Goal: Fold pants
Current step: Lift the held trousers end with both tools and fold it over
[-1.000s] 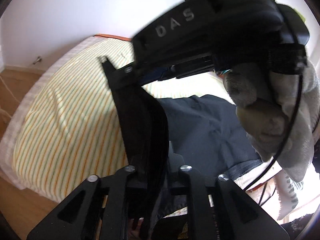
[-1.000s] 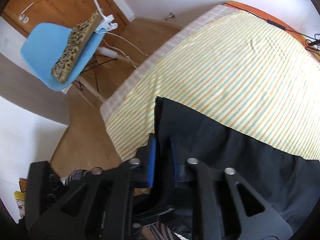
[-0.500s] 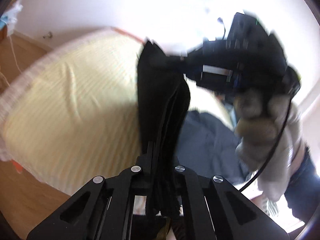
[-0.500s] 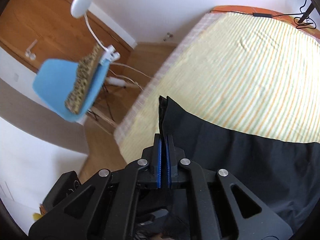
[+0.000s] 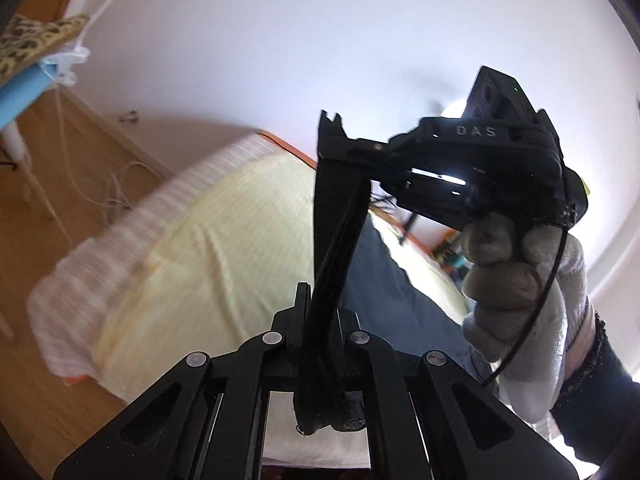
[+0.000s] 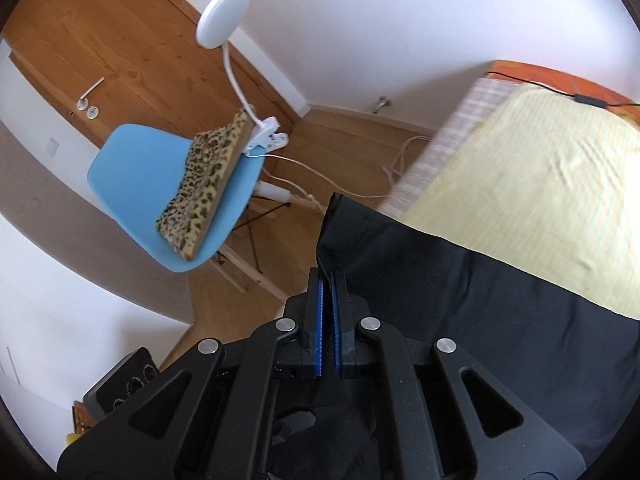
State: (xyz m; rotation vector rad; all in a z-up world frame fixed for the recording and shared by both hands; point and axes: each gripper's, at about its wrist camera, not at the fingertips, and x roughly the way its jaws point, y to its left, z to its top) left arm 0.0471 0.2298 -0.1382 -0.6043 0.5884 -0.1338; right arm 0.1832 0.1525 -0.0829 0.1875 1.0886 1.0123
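Observation:
Dark pants [image 6: 460,300] hang lifted above a bed with a yellow striped sheet [image 6: 540,200]. My right gripper [image 6: 328,280] is shut on one corner of the pants edge. My left gripper [image 5: 320,308] is shut on a bunched band of the same pants [image 5: 336,220], which runs taut up to the right gripper [image 5: 332,136] held in a gloved hand [image 5: 516,280]. More of the dark cloth [image 5: 384,280] drapes onto the bed below.
A blue chair [image 6: 160,188] with a leopard-print cushion [image 6: 204,176] and a clip-on white lamp [image 6: 224,16] stands on the wooden floor left of the bed. White cables [image 6: 400,160] lie by the bed. A wooden door [image 6: 100,52] is behind.
Both grippers have risen and tilted upward with the pants; the cloth is pulled tighter between them and lifted farther off the bed. The right gripper's jaws closed fully on the edge.

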